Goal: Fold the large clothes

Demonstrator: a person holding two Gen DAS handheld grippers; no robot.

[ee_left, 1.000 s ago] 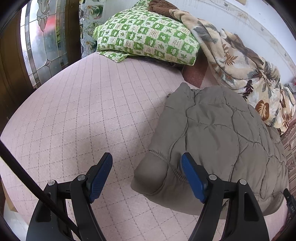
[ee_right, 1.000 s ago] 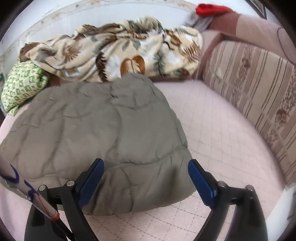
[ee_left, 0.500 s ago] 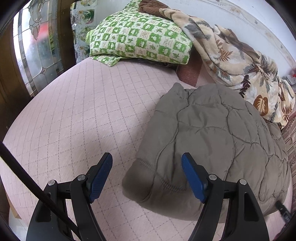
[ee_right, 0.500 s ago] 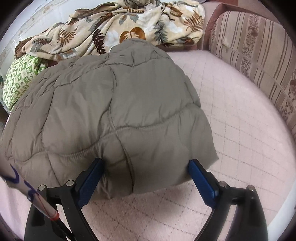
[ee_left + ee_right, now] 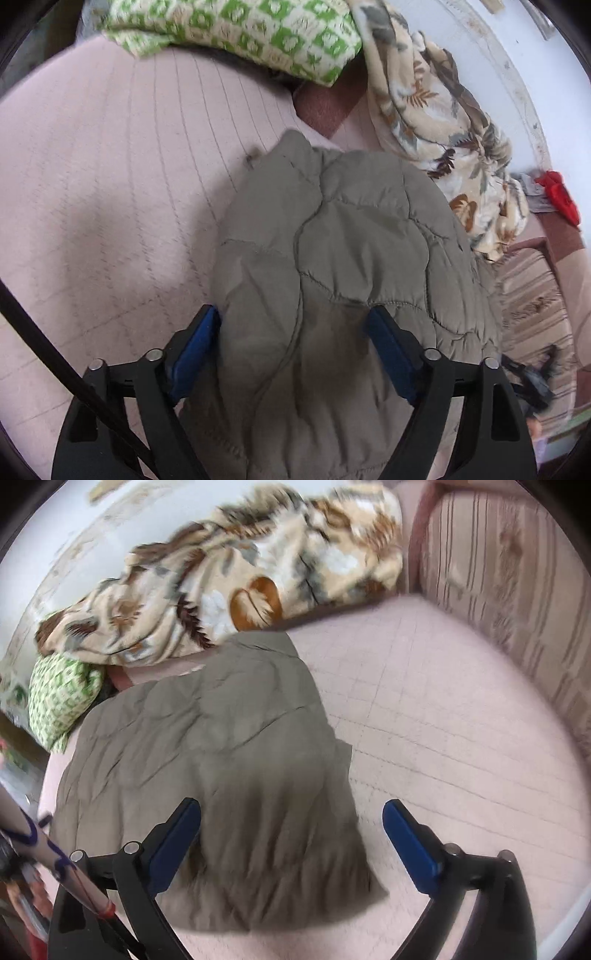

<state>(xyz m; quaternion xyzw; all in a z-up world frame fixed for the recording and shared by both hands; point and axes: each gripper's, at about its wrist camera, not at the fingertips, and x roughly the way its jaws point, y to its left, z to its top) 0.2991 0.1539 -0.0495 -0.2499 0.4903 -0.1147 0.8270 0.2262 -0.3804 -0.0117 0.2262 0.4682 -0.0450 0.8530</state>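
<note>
A grey-brown quilted jacket (image 5: 343,236) lies folded on the pink quilted bed cover (image 5: 110,177); it also shows in the right wrist view (image 5: 221,746). My left gripper (image 5: 291,325) is open, its blue pads either side of the jacket's near left part, with fabric between the jaws. My right gripper (image 5: 291,823) is open, straddling the jacket's near right corner, the right pad over bare cover.
A green checked pillow (image 5: 258,33) and a leaf-patterned blanket (image 5: 436,122) lie at the back. A striped cushioned backrest (image 5: 517,590) runs along the right. A red cloth (image 5: 557,195) sits at the far right. Bare bed cover (image 5: 443,738) lies right of the jacket.
Both grippers have moved forward onto the jacket's near edge; fabric now sits between the open jaws. The views are blurred with motion.
</note>
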